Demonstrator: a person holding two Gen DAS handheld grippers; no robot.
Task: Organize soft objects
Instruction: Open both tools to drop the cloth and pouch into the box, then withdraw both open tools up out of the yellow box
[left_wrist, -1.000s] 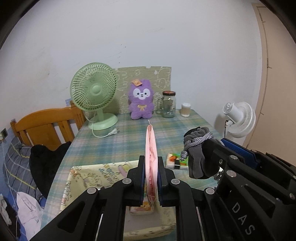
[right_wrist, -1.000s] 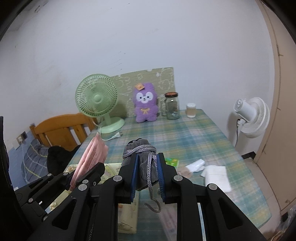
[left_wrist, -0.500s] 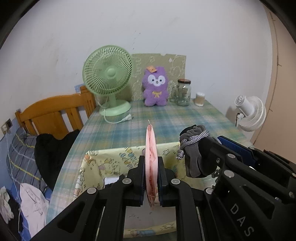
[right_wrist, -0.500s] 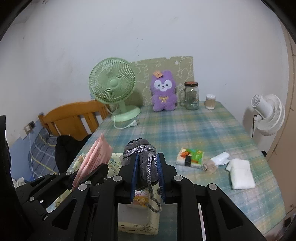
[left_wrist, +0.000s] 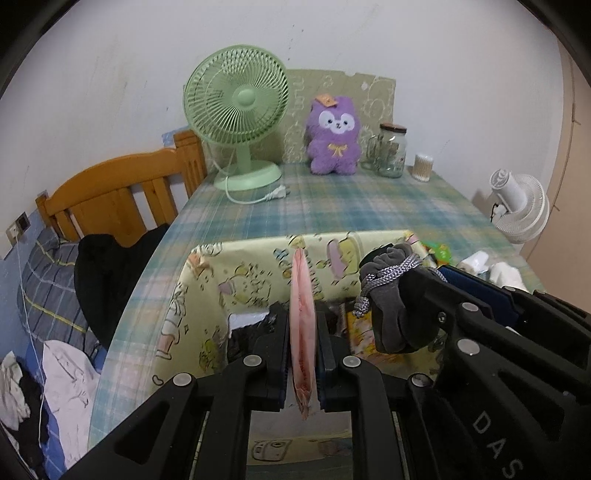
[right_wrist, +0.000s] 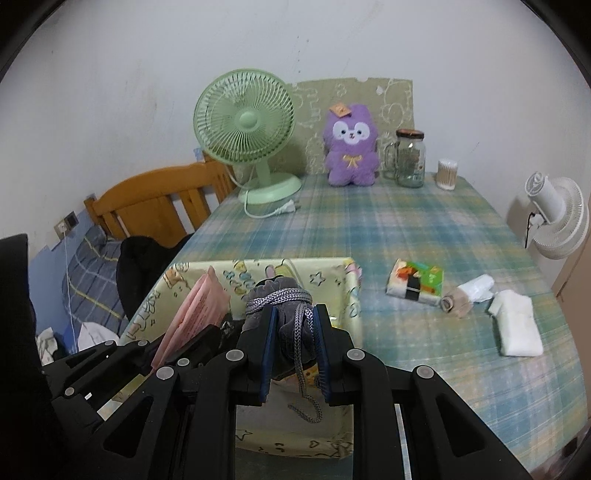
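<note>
Pink flat packet (left_wrist: 303, 332) clamped upright between jaws of left gripper (left_wrist: 303, 363), pads against both faces, above open yellow cartoon-print storage box (left_wrist: 258, 266). Grey drawstring pouch (right_wrist: 291, 317) pinched tight in right gripper (right_wrist: 293, 354), cord dangling, also over box. Box at near edge of plaid tablecloth (right_wrist: 406, 229). To the right on cloth: tissue pack (right_wrist: 413, 284), folded white cloth (right_wrist: 517, 328). At far end: green desk fan (right_wrist: 245, 122), purple plush toy (right_wrist: 351, 146), glass jar (right_wrist: 410, 158).

Grey pouch (right_wrist: 286, 317) in right hand-held gripper (right_wrist: 295, 354)
</note>
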